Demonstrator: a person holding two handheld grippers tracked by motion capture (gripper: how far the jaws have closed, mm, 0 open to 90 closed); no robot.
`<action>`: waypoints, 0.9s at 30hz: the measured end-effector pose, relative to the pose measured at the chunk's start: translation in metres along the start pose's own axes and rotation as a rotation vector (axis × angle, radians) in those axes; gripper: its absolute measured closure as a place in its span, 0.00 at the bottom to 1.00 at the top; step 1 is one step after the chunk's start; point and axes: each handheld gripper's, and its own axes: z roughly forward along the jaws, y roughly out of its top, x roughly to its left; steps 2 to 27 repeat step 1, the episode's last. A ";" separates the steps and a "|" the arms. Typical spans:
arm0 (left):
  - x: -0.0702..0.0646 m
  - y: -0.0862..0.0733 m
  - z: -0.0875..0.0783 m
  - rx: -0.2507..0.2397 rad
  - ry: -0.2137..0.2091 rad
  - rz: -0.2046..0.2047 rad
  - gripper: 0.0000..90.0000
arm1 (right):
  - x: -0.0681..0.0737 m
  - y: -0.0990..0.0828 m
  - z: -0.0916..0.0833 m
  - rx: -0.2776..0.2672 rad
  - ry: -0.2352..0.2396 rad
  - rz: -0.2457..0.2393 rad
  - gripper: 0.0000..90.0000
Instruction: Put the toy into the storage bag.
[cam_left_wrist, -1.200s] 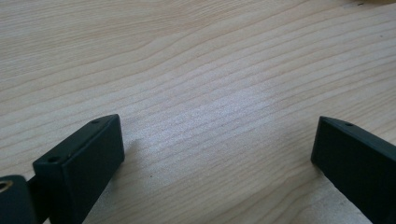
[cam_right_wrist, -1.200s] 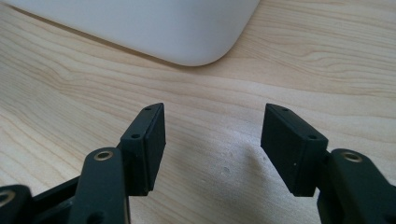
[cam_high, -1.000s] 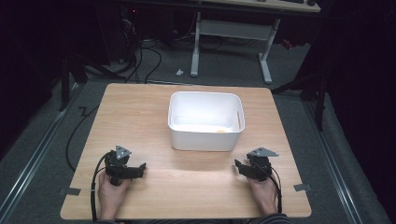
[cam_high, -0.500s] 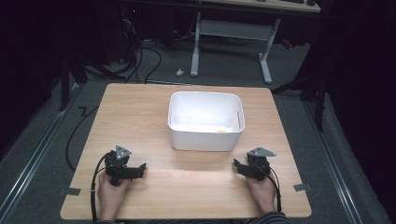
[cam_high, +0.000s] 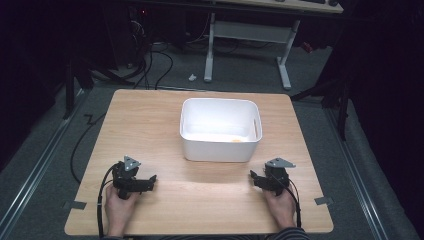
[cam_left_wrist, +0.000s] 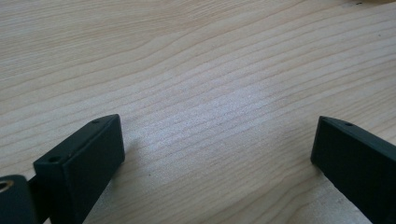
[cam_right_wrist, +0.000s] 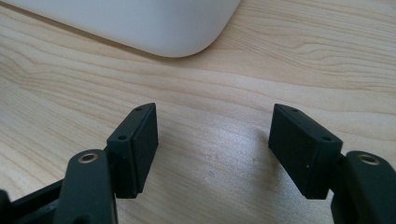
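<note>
Resting low on the table (cam_high: 150, 125), the left gripper (cam_high: 146, 183) has its jaws wide apart with nothing between them, and the right gripper (cam_high: 256, 180) likewise stands parted and empty. Ahead of both, between them and farther from the person, sits the white tub (cam_high: 220, 150), its long axis running across from one gripper to the other. A small yellowish thing (cam_high: 236, 140) lies inside, toward the right gripper's side, so that hand looks the nearer for a reach
</note>
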 end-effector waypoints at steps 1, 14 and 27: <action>0.000 0.000 0.000 0.000 0.000 0.000 0.03 | 0.000 0.000 0.000 0.000 0.000 0.000 0.37; 0.000 0.000 0.000 0.000 0.000 0.000 0.03 | 0.000 0.000 0.000 0.000 0.000 0.000 0.37; 0.000 0.000 0.000 0.000 0.000 0.000 0.03 | 0.000 0.000 0.000 0.000 0.000 0.000 0.37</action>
